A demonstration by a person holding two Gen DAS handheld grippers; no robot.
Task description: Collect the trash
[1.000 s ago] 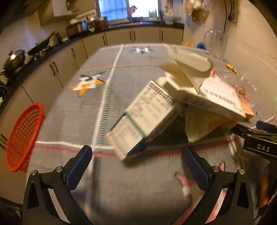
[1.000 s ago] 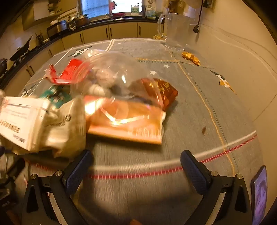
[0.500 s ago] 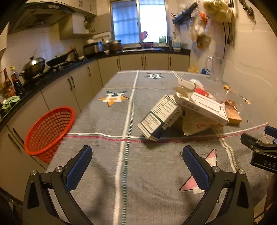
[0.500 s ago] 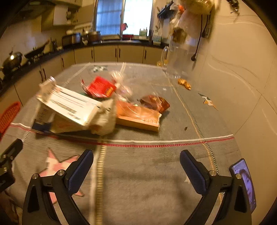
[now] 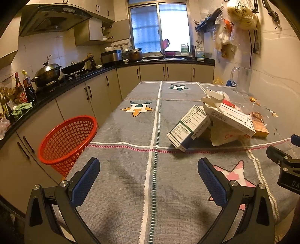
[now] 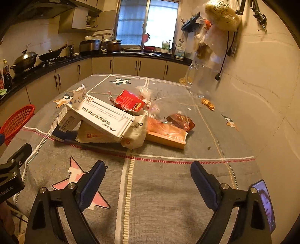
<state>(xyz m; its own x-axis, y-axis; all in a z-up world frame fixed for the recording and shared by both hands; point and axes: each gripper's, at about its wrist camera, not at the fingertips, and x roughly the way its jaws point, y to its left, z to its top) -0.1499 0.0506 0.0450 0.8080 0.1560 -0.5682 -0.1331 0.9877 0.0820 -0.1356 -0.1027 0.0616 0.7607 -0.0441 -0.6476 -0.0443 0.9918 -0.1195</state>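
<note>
A heap of trash lies on the grey tablecloth: a green-and-white carton [image 5: 188, 127], a long white box [image 6: 102, 115] leaning over it, a crumpled white paper bag [image 6: 133, 134], an orange packet [image 6: 166, 136], a red wrapper [image 6: 129, 102] and a clear plastic bag [image 6: 166, 110]. An orange mesh basket [image 5: 67, 138] stands beside the table's left edge. My left gripper [image 5: 149, 180] is open above the near cloth, short of the carton. Equally open and holding nothing, my right gripper [image 6: 148, 183] hangs well short of the heap.
A clear jug [image 6: 201, 82] and golden scraps [image 6: 208, 104] sit by the right wall. A phone [image 6: 265, 202] lies at the near right table edge. Kitchen counters with pots [image 5: 48, 72] run along the left and back. Bags hang on the wall [image 5: 238, 16].
Both grippers have pulled back and up from the heap, which now looks smaller and farther. The basket has come fully into the left wrist view. Both stayed open.
</note>
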